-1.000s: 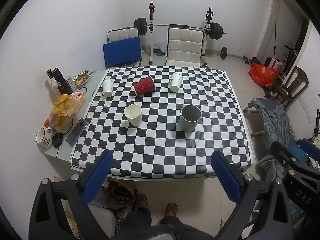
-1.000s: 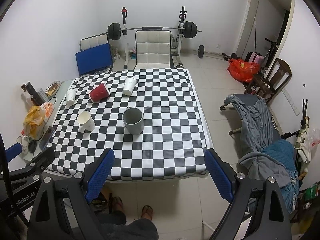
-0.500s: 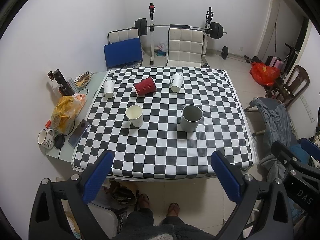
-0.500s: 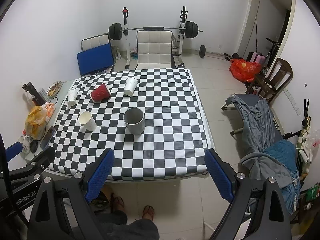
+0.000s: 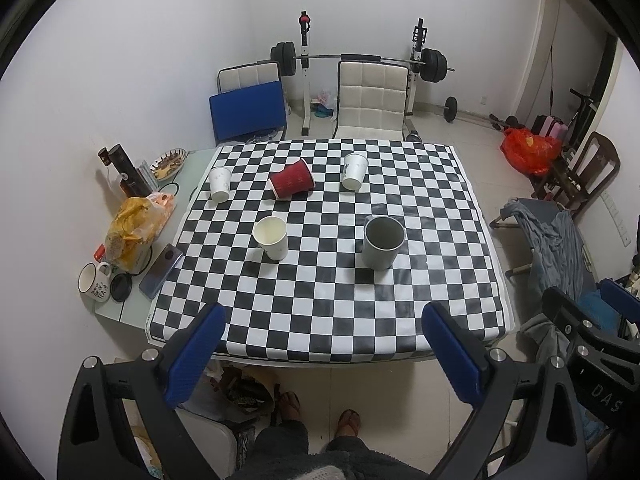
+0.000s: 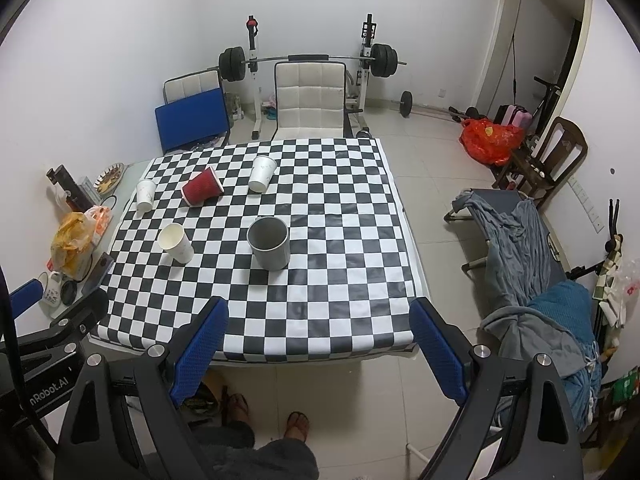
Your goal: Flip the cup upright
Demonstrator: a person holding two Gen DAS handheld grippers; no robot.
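A: Okay, left wrist view?
B: Left gripper spread wide, grasping nothing, held off the near edge of the checkered table. Red cup lies on its side beyond the grey mug, toward the far left. Cream paper cup stands left of the mug.

A: Right wrist view?
B: Right gripper released too, nothing held, also short of the table. Red cup tipped over, past the grey mug, between two white paper cups.
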